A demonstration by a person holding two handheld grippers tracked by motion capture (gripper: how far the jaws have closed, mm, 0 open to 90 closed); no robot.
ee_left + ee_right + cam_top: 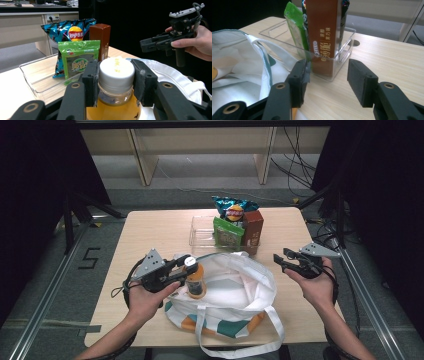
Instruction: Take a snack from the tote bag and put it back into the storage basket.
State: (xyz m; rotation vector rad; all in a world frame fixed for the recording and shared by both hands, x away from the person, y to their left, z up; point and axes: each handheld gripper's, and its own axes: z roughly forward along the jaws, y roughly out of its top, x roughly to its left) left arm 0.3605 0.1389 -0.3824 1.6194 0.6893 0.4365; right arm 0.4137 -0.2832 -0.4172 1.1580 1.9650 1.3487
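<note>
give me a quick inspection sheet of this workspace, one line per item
surface: light wooden table, no spills seen
job's things: orange juice bottle with white cap above the white cloth tote bag; clear plastic bin holding a blue chip bag, green snack packet and brown box
clutter: nothing seen
grippers: left hand-held gripper clamps the bottle's cap; right hand-held gripper open
cables: black cables on floor
surroundings: wooden shelving, grey floor
</note>
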